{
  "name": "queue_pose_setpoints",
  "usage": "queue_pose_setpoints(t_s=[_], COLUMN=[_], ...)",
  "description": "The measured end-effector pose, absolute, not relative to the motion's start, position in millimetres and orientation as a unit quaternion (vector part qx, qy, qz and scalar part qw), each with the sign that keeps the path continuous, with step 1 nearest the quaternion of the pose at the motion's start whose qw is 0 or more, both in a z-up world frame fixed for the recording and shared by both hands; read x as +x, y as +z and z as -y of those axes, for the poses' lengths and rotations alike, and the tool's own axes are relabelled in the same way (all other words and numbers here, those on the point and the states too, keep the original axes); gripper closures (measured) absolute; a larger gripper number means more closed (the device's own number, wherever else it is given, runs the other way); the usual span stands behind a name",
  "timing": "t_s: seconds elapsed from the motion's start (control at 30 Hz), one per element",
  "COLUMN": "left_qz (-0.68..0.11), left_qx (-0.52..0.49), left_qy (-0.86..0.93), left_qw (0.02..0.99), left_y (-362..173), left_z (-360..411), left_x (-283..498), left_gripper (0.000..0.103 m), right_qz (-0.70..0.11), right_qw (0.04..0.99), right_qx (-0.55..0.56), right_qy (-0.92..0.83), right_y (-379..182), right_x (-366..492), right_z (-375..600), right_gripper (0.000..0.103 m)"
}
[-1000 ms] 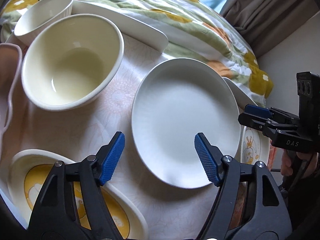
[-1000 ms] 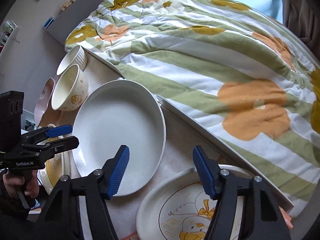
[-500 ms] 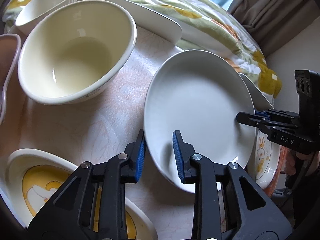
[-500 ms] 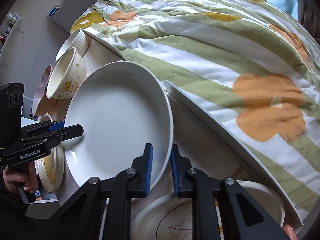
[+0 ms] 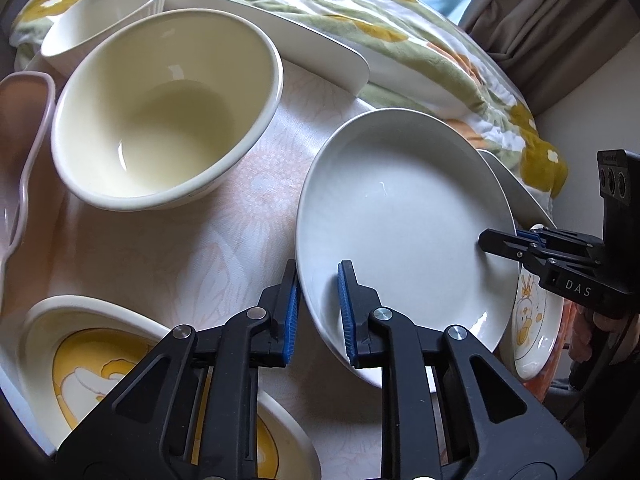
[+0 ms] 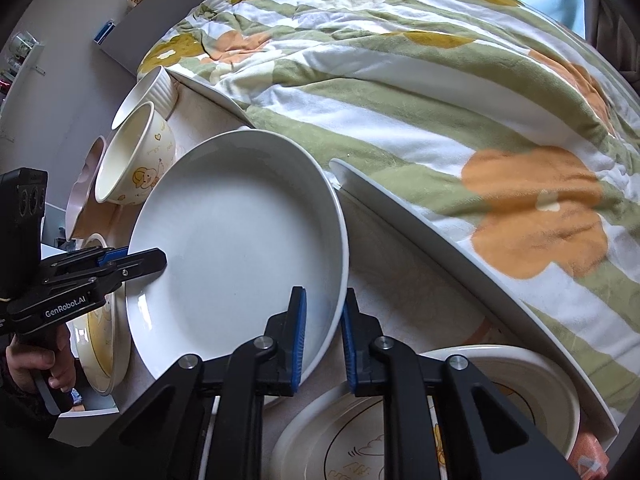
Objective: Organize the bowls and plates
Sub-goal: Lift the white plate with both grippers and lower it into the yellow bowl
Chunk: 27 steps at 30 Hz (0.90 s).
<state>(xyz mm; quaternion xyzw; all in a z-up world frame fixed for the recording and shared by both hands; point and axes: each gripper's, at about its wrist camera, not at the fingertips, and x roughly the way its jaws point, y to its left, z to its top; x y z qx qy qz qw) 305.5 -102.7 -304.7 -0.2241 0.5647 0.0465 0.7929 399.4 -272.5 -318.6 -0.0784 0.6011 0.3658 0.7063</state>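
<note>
A large plain white plate (image 5: 404,216) is held between both grippers and lifted off the table, tilted. My left gripper (image 5: 318,308) is shut on its near rim. My right gripper (image 6: 323,334) is shut on the opposite rim of the same plate (image 6: 236,240). The right gripper also shows in the left wrist view (image 5: 516,240), and the left gripper shows in the right wrist view (image 6: 132,258). A cream bowl (image 5: 168,108) stands left of the plate, with a ribbed white bowl (image 5: 104,16) behind it.
A duck-print plate (image 6: 432,420) lies under my right gripper, and another yellow duck dish (image 5: 100,364) lies under my left. A pink wavy dish (image 5: 24,140) is at the far left. The white table rim (image 6: 460,240) borders a flowered blanket (image 6: 420,80).
Both grippers closed from wide open onto opposite rims of the white plate. The plate has risen and tilted off the table.
</note>
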Motion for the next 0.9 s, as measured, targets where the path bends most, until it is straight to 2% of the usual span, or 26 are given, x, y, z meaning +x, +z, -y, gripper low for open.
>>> queue_pose_setpoints(t_s=[0.23,0.47,0.73,0.9], left_qz=[-0.556,-0.531,-0.506,-0.508], left_qx=[-0.217,-0.196,-0.167,-0.13], left_qy=[0.042,0.017,-0.033,-0.084], left_qw=[0.801,0.825,0.846,0.847], left_y=[-283.8,-235.1,-183.5,-174.9], left_z=[100.0,94.5,63.4,29.3], left_x=[301.8,288.6,256.1,228.4], left_gripper=[0.087,0.087,0.087,0.087], right_qz=[-0.589,-0.56,-0.535,-0.518], right_qw=[0.72,0.747,0.783,0.81], right_qx=[-0.069,-0.042,-0.005,0.037], right_qy=[0.361,0.355,0.315,0.272], right_y=[-302.6,-263.1,-213.6,-198.0], right_x=[393.8,373.8,320.0,271.7], right_z=[273.7,279.2,263.9,240.7], right_gripper=[0.087,0.087,0.087,0.087])
